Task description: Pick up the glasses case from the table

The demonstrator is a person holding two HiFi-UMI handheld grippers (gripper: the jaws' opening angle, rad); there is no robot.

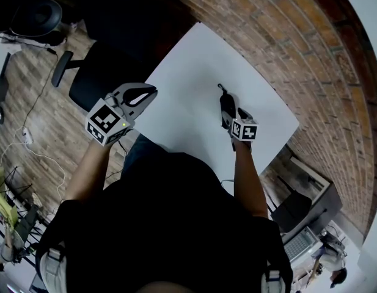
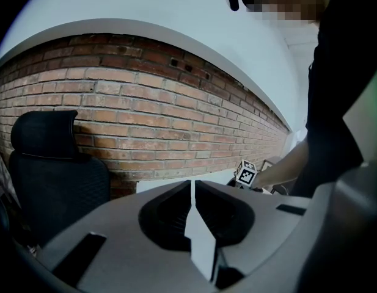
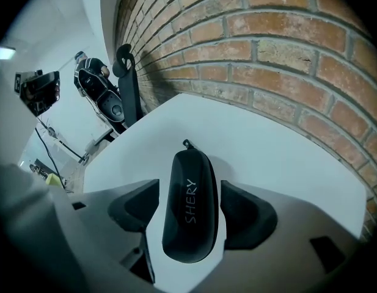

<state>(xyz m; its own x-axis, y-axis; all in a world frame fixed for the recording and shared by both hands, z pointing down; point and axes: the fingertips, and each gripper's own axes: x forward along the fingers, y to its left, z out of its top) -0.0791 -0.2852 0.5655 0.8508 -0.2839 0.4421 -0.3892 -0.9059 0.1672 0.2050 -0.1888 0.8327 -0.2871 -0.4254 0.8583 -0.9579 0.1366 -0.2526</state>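
Observation:
The black glasses case (image 1: 225, 101) lies on the white table (image 1: 194, 60), its zip pull pointing away from me. In the right gripper view the case (image 3: 189, 182) shows white lettering on its lid. My right gripper (image 1: 230, 116) points steeply down over it. Its jaws stand open on either side of the case (image 3: 189, 209), with a strip of table showing beside the left pad (image 3: 136, 209). My left gripper (image 1: 148, 92) hovers off the table's left edge, shut and holding nothing. In its own view the two jaws (image 2: 193, 191) meet at a thin seam.
A brick wall (image 1: 286, 35) runs along the table's far side. A black office chair (image 1: 93, 78) stands by the table's left edge on the wooden floor. Cables (image 1: 29, 133) lie on the floor at the left. A keyboard (image 1: 301, 243) sits at the lower right.

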